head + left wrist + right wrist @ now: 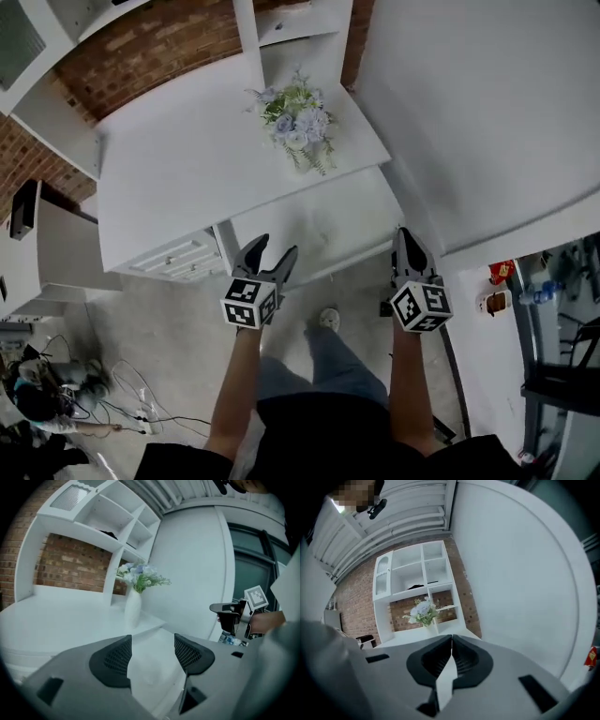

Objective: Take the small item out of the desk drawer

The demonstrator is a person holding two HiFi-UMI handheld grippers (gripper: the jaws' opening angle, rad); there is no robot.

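Drawer [173, 255] shut, under left front edge of tabletop [187, 159]; small item inside not visible in any view. Your left tool [276, 247] near drawer, to its right, jaws apart, nothing between. Your right tool [409, 240] well apart to right, jaws closed tip to tip, empty. Vase of flowers [298, 122] upright at tabletop's far right corner.

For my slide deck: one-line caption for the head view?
Left gripper open, right gripper shut, held before a white desk bearing flowers.
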